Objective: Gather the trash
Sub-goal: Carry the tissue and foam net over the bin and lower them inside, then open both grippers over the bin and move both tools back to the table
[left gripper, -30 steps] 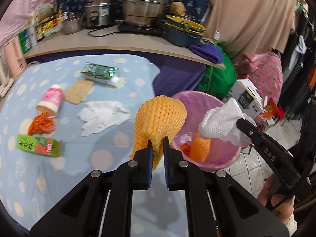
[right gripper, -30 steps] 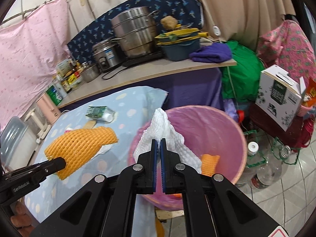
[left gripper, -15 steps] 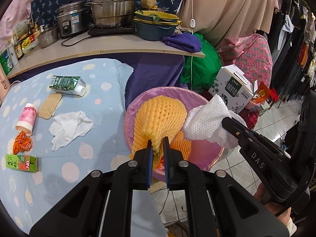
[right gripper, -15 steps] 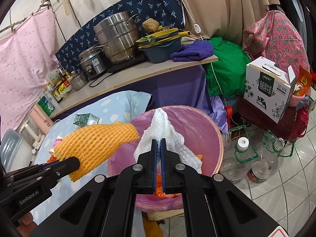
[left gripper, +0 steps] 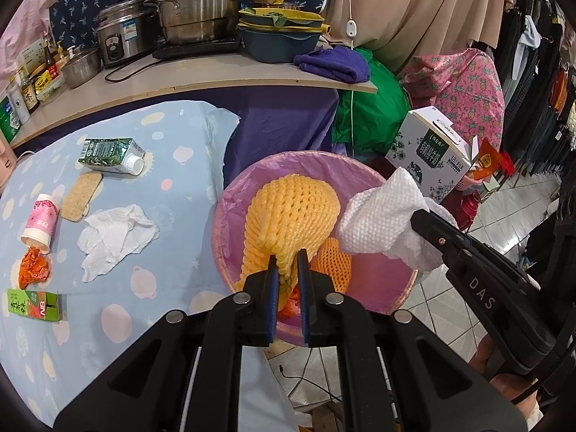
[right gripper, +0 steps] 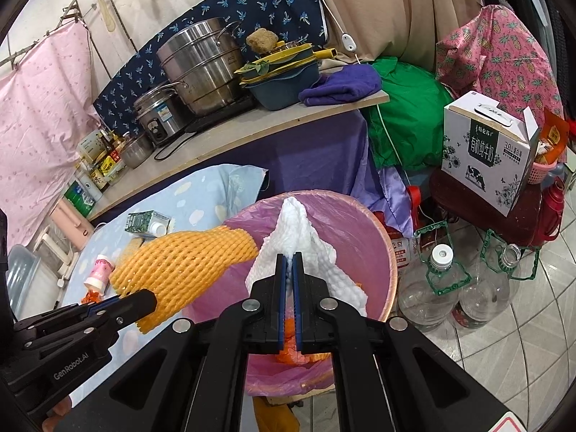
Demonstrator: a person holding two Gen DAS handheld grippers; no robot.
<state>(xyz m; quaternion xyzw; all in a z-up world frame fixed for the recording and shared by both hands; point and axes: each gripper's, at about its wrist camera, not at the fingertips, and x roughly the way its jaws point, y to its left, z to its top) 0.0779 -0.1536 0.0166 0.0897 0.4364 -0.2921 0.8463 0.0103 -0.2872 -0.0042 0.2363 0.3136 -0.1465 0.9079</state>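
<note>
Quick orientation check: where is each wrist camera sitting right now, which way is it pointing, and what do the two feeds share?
Left wrist: rides the left gripper, looks forward and down at the pink bin and blue tablecloth; its jaws pinch the yellow foam net; the right gripper enters from the right.
Right wrist: rides the right gripper, faces the bin and counter; its jaws clamp the white paper towel; the left gripper shows lower left.
Shared: bin, net, towel, milk carton.

We see a wooden counter [right gripper: 252, 126] crowded with steel pots [right gripper: 201, 64], a beige curtain [right gripper: 378, 10] behind, pale floor tiles [right gripper: 522, 342] below.
</note>
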